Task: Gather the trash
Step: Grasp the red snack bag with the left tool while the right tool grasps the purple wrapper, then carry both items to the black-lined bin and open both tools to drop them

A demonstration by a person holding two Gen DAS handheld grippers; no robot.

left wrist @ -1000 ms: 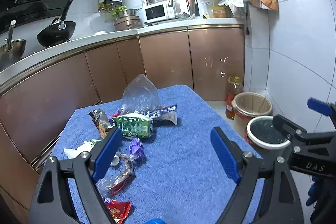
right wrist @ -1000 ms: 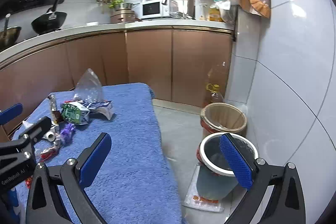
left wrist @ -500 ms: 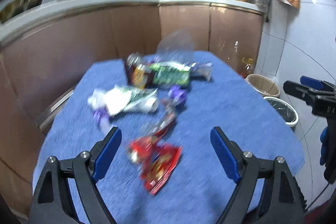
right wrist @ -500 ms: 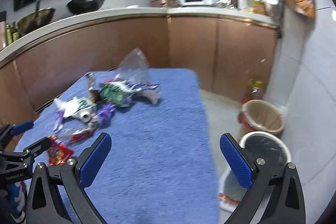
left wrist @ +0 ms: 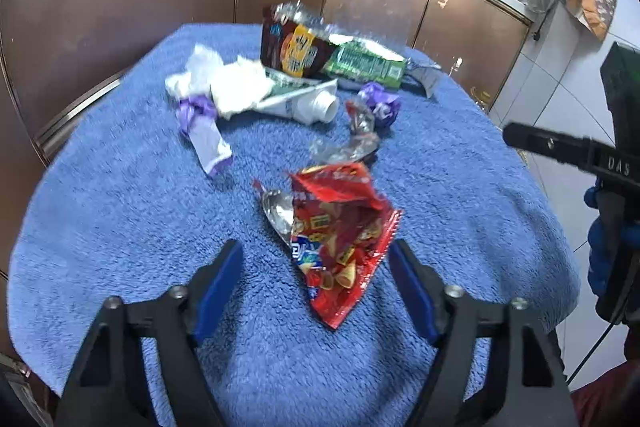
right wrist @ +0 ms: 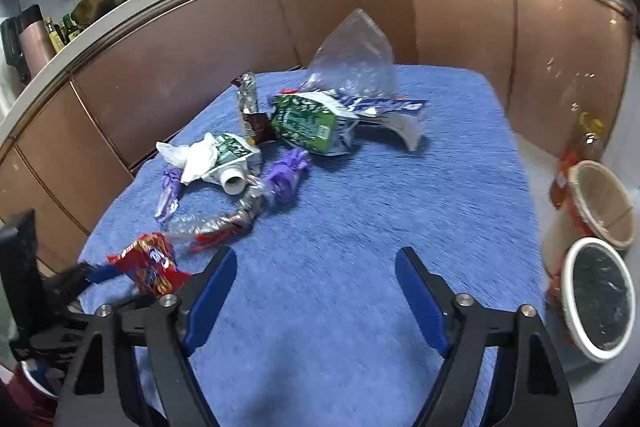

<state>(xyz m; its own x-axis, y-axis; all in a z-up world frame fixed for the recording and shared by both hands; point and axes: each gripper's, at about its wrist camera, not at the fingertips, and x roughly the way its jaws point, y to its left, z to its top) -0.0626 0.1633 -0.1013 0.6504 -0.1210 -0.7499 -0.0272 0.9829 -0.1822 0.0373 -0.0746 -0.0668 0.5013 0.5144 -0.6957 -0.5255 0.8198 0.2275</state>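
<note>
Several pieces of trash lie on a blue-towelled table (left wrist: pixel 120 219). A red snack bag (left wrist: pixel 340 239) lies nearest, between the open jaws of my left gripper (left wrist: pixel 316 279); it also shows in the right wrist view (right wrist: pixel 150 265). Behind it lie a silver wrapper (left wrist: pixel 352 147), a white carton with a spout (left wrist: pixel 304 103), purple wrappers (left wrist: pixel 200 123), a brown bag (left wrist: pixel 292 47), a green pack (right wrist: pixel 304 123) and a clear plastic bag (right wrist: pixel 356 55). My right gripper (right wrist: pixel 316 291) is open and empty over bare towel.
Two bins stand on the floor right of the table: a white-rimmed one with a black liner (right wrist: pixel 596 291) and a tan one (right wrist: pixel 600 203). An oil bottle (right wrist: pixel 584 135) stands by the brown cabinets (right wrist: pixel 340 7) that curve behind the table.
Both grippers have swung left and tilted down toward the table. My left gripper has closed in on the red snack bag, which now lies between its jaws. Both stay open.
</note>
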